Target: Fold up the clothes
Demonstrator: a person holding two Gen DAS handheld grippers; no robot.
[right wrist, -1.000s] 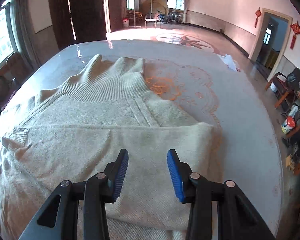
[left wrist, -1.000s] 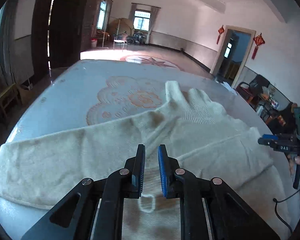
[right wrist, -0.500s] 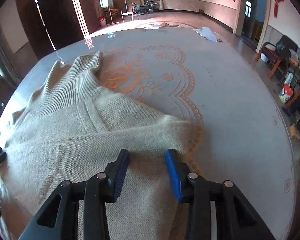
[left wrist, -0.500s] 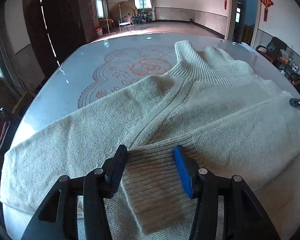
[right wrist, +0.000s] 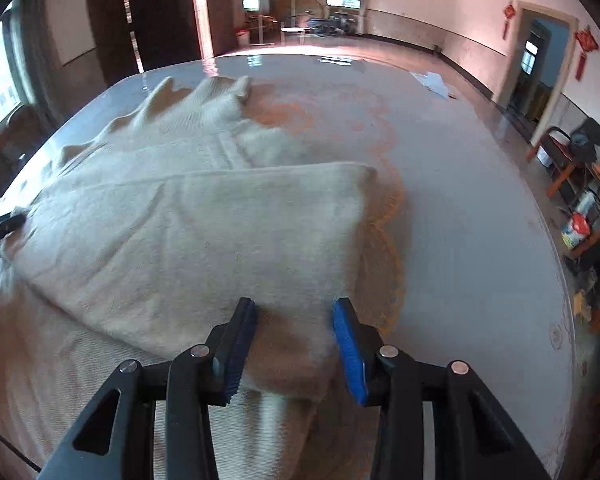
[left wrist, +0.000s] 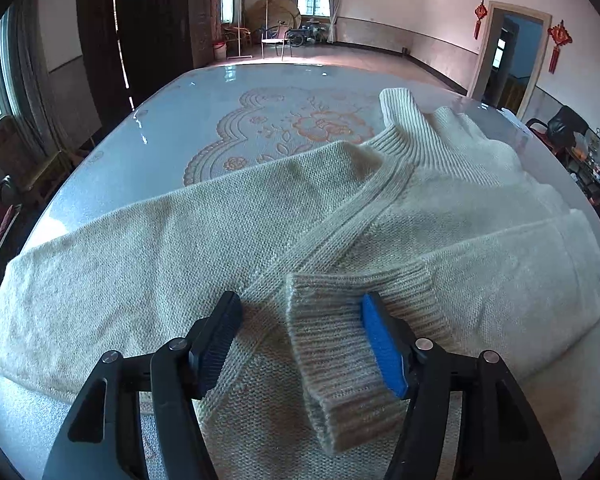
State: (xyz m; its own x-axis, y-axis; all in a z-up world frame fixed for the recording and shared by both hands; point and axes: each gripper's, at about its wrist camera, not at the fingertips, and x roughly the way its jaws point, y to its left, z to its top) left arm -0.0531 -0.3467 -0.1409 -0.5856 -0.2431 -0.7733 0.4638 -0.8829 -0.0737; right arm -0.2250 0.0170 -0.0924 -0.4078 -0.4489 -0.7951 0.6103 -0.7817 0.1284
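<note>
- Since a second ago: left gripper (left wrist: pixel 300 340) has gone from nearly closed to wide apart; the cuff (left wrist: pixel 340 344) now lies between its fingers, released.
- Right gripper (right wrist: pixel 294 340): jaws spread, gripping nothing, set over the folded sleeve (right wrist: pixel 220 240), near the sweater's right edge; view partly blurred.
- Sweater (left wrist: pixel 440 200): cream knit, flat on the table (left wrist: pixel 204 120), ribbed collar (left wrist: pixel 412 136) pointing away.
- Left sleeve (left wrist: pixel 160 248): stretched out to the left, unfolded.
- Folded sleeve: crosses the chest, its ribbed cuff resting on the body.
- Table: glossy, round-edged, with an orange floral pattern (left wrist: pixel 320 128) beside the collar.
- Left gripper's tip (right wrist: pixel 0 226) shows at the left edge of the right view.
</note>
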